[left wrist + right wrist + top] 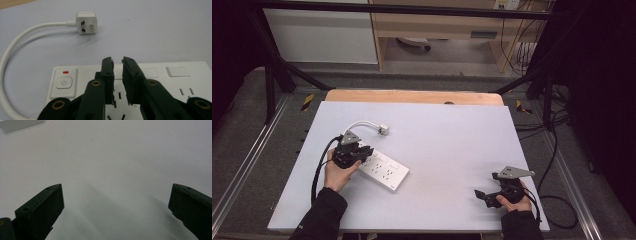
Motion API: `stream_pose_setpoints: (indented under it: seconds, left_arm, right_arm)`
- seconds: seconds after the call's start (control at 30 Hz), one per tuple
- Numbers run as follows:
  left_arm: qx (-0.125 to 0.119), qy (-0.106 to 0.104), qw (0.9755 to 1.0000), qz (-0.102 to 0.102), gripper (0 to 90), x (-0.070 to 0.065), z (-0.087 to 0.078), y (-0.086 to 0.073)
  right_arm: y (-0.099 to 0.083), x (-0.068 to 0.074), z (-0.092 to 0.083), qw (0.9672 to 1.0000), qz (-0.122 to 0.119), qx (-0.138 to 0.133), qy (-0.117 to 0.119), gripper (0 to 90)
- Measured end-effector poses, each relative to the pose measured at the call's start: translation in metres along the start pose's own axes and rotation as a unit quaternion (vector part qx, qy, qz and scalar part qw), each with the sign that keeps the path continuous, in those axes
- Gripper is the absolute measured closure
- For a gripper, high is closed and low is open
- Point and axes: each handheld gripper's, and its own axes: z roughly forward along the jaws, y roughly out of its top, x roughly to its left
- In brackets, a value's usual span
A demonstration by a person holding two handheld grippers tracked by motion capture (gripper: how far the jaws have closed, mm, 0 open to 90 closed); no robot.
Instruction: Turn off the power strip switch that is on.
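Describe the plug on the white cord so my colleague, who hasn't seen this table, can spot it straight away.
On the pale table top, find the white power strip under the left gripper. A white cord curls from its end away from the person. The plug is the small square white block at the cord's tip, lying loose with flat metal pins showing.

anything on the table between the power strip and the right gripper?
Nothing: in the high view, bare white table separates the power strip from the right gripper.
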Motion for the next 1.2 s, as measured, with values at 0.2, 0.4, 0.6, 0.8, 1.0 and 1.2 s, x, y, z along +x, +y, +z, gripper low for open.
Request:
stream_pose_setpoints:
  seconds: [0.2,0.4,0.6,0.8,1.0,1.2]
  left_arm:
    - [0.005,-0.004,1.0,0.002,84.7,0.001,0.008,-0.001]
    - [0.007,-0.005,1.0,0.0,87.9,0.002,0.011,-0.002]
    - [0.009,-0.006,0.9999,0.004,89.3,0.001,0.014,-0.004]
    - [0.007,-0.006,1.0,0.003,89.4,0.001,0.017,-0.004]
    - [0.012,-0.008,0.9999,0.004,89.4,0.0,0.021,-0.005]
    - [0.01,-0.013,0.9998,0.006,89.4,-0.001,0.022,-0.005]
  right_arm:
    - [0.0,0.0,0.0,1.0,0.001,0.001,0.001,0.7]
    - [0.0,0.0,0.0,1.0,0.001,0.001,0.001,0.7]
    - [0.0,0.0,0.0,1.0,0.002,0.001,0.002,0.7]
    - [0.0,0.0,0.001,1.0,0.002,0.002,0.002,0.7]
    - [0.0,0.0,0.0,1.0,0.002,0.002,0.001,0.6]
    - [0.0,0.0,0.0,1.0,0.002,0.003,0.002,0.6]
